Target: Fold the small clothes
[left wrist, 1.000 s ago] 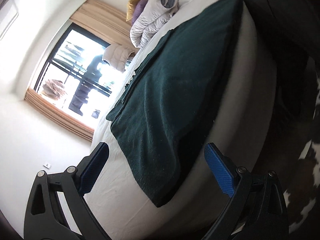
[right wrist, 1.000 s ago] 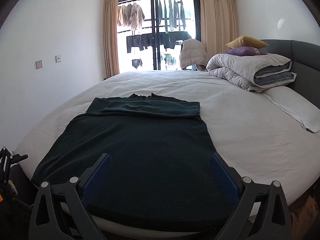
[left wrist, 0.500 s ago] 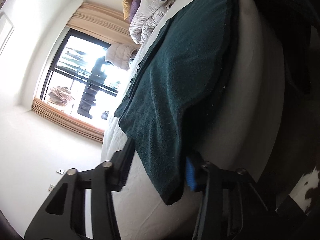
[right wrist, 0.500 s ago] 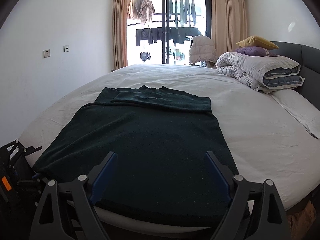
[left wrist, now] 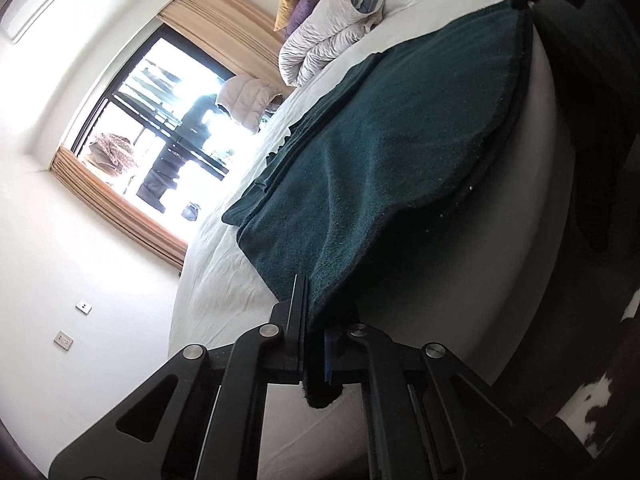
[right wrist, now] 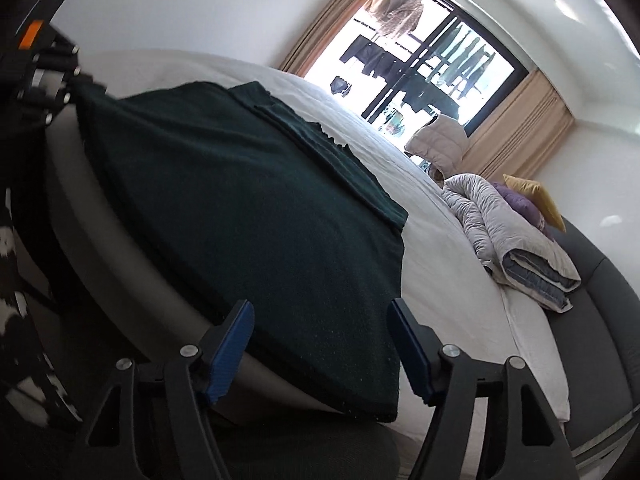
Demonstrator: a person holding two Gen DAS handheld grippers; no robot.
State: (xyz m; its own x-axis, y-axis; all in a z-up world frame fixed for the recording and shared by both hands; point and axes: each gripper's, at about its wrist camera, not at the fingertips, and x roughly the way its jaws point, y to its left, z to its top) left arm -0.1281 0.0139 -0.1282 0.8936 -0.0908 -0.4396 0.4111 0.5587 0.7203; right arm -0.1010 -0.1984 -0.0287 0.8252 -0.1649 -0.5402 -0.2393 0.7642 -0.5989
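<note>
A dark green knit garment lies flat on the white bed, its hem hanging over the near edge. My left gripper is shut on the garment's near left hem corner; cloth sticks out between the jaws. In the right wrist view the same garment spreads ahead. My right gripper is open, its blue pads either side of the near right hem corner, with the cloth between them. The left gripper shows at the far left corner of the hem.
A folded grey duvet with purple and yellow pillows lies at the head of the bed. A dark headboard curves round the right. A window with hanging laundry is behind. A patterned rug lies on the floor.
My left gripper has closed onto the hem corner, from open a second ago. My right gripper has dropped and tilted toward the right hem corner, and its jaws have narrowed a little.
</note>
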